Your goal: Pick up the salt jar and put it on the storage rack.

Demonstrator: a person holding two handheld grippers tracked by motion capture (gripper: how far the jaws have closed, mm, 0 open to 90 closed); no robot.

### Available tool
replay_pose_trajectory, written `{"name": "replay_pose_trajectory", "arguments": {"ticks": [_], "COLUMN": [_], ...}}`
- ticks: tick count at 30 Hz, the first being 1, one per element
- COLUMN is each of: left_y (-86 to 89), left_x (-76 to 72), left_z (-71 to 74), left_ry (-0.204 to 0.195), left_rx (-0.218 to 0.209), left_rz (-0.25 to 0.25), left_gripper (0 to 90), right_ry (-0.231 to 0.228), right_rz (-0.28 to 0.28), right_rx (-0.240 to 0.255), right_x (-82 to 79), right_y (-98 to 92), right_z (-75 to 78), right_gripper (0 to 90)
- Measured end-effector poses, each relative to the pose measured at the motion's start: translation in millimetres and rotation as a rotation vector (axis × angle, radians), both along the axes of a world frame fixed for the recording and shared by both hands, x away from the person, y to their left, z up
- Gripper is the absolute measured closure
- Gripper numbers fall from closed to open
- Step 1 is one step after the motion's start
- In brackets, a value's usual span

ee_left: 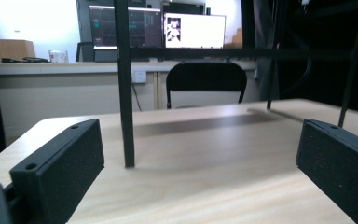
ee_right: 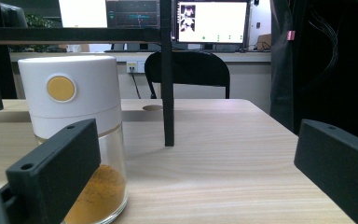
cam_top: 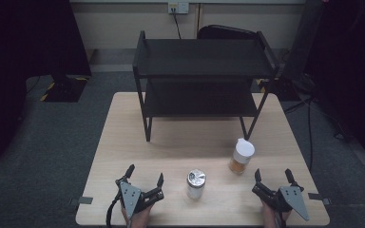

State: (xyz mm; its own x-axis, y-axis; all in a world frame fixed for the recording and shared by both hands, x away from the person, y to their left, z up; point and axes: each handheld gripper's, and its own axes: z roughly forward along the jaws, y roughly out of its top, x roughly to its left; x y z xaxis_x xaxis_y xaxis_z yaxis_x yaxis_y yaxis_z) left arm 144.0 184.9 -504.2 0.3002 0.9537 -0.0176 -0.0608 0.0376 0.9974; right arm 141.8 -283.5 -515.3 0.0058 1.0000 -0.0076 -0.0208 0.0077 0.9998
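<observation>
Both grippers, left (cam_top: 145,178) and right (cam_top: 273,176), gape empty; I'd grip the fragile, slippery glass spice jar (cam_top: 241,156) below its lid.

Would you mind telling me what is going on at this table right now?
A person holds a claw in each hand near the table's front edge, both open and empty. The left claw sits beside a silver-lidded jar; the right claw is near a white-lidded jar of orange powder. The black shelf rack stands behind.

High view dim with dark corners, desk (cam_top: 123,142) evenly lit, soft shadow under rack (cam_top: 202,76); gripper views brighter, monitors (ee_right: 212,21) blown out, near fingers (ee_left: 58,172) slightly blurred
</observation>
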Motion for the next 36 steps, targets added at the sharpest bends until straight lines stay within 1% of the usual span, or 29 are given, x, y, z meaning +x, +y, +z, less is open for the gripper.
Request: {"name": "replay_pose_trajectory", "arguments": {"ticks": [1, 4, 6, 7, 9, 11, 13, 16, 19, 22, 23, 25, 28, 30, 32, 36], "left_y": [2.1, 2.0, 2.9, 3.1, 5.3, 5.1, 5.1, 4.1, 4.1, 0.9, -1.5, -6.3, -15.5, -23.0, -33.7, -51.2], "left_x": [0.2, -0.2, 0.5, 1.2, 3.1, 2.5, 1.5, 0.6, -0.2, -1.6, -1.8, -0.3, 3.1, 5.6, 6.4, 8.0], "left_z": [7.5, 11.5, 12.2, 13.3, 16.7, 18.4, 19.8, 21.9, 24.0, 25.9, 26.7, 28.1, 27.2, 25.2, 21.6, 17.0], "left_ry": [0.004, -0.002, -0.02, -0.02, -0.004, 0.005, 0.01, 0.011, 0.009, -0.007, -0.013, -0.017, -0.015, -0.004, 0.004, 0.031], "left_rx": [-0.008, 0.004, 0.016, 0.022, 0.023, 0.016, 0.011, 0.018, -0.018, -0.031, -0.034, -0.022, -0.011, -0.013, -0.016, -0.016], "left_rz": [-0.026, -0.039, -0.059, -0.067, -0.097, -0.109, -0.126, -0.152, -0.192, -0.216, -0.228, -0.249, -0.271, -0.284, -0.281, -0.273], "left_gripper": [0.3, 0.2, 0.3, 0.2, 0.2, 0.1, 0.2, 0.7, 0.9, 0.9, 0.8, 0.8, 0.7, 0.4, 0.3, 0.0], "right_ry": [0.0, -0.001, -0.001, -0.001, -0.004, -0.004, -0.003, -0.001, -0.002, 0.0, 0.0, -0.001, -0.001, -0.003, -0.001, -0.004], "right_rz": [0.002, 0.002, 0.002, 0.002, 0.002, 0.002, 0.002, 0.0, 0.0, 0.0, 0.0, 0.0, 0.001, 0.001, 0.001, 0.004], "right_rx": [-0.001, 0.0, 0.0, 0.0, 0.002, 0.002, 0.002, 0.0, 0.0, 0.0, 0.0, 0.0, 0.0, 0.001, 0.0, 0.002], "right_x": [0.0, -0.1, -0.2, -0.2, -0.4, -0.6, -0.5, -0.4, -0.4, -0.3, -0.3, -0.3, -0.4, -0.5, -0.4, -0.6], "right_y": [-0.3, -0.4, -0.4, -0.4, -0.3, -0.3, -0.3, 0.1, 0.1, 0.1, 0.1, 0.1, -0.1, -0.1, -0.2, -0.7], "right_z": [0.0, -0.1, -0.2, -0.2, -0.6, -0.7, -0.5, -0.2, -0.3, 0.0, 0.0, -0.1, -0.2, -0.4, -0.2, -0.7], "right_gripper": [0.0, 0.0, 0.0, 0.0, 0.0, 0.0, 0.0, 0.0, 0.0, 0.0, 0.0, 0.0, 0.0, 0.0, 0.0, 0.0]}}
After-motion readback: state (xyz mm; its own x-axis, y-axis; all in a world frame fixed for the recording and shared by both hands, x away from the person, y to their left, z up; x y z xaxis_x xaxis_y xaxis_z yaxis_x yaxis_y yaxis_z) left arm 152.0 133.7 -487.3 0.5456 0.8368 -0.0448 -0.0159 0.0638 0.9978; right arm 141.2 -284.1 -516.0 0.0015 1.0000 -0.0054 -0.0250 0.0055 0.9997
